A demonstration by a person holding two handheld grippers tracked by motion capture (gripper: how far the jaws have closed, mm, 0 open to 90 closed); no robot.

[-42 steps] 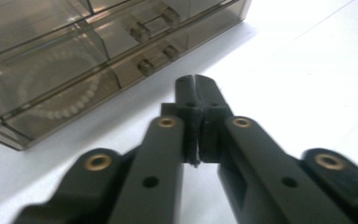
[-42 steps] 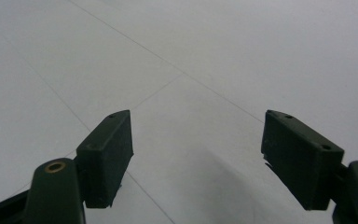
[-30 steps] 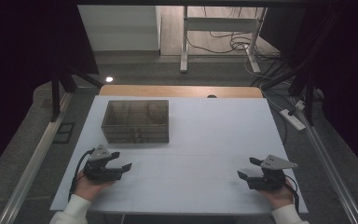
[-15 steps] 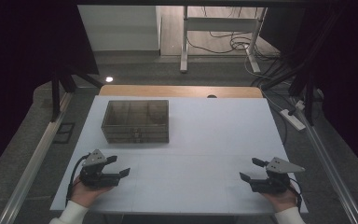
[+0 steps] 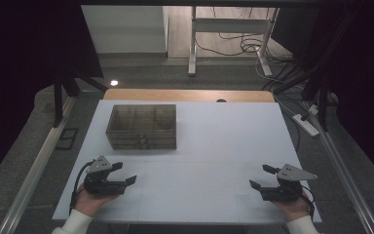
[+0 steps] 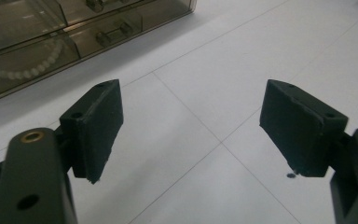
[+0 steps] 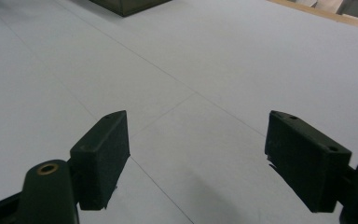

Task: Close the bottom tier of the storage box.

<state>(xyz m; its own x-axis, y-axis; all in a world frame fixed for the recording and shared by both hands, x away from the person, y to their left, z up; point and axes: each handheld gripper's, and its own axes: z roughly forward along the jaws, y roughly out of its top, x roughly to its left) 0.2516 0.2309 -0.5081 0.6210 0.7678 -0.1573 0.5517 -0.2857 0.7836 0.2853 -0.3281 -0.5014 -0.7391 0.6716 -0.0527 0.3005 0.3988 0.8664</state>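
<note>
A smoky clear compartment box (image 5: 142,126) stands on the white table (image 5: 214,141), left of centre. My left gripper (image 5: 125,173) rests near the front left edge, held in a hand and pointing right. It is open, its jaws have just been opening, and nothing is between them. In the left gripper view (image 6: 191,126) the box (image 6: 51,28) lies ahead to the left, with a string of white beads (image 6: 28,67) in one compartment. My right gripper (image 5: 258,176) is open and empty near the front right edge, pointing left (image 7: 198,154).
A wooden strip (image 5: 190,95) runs along the table's far edge. A white power strip (image 5: 307,124) lies off the right side, and metal rails (image 5: 34,170) flank the table. Cables and a table frame (image 5: 229,44) sit on the floor beyond.
The left gripper's jaws have spread a little wider. Both hands stay at nearly the same places near the front edge.
</note>
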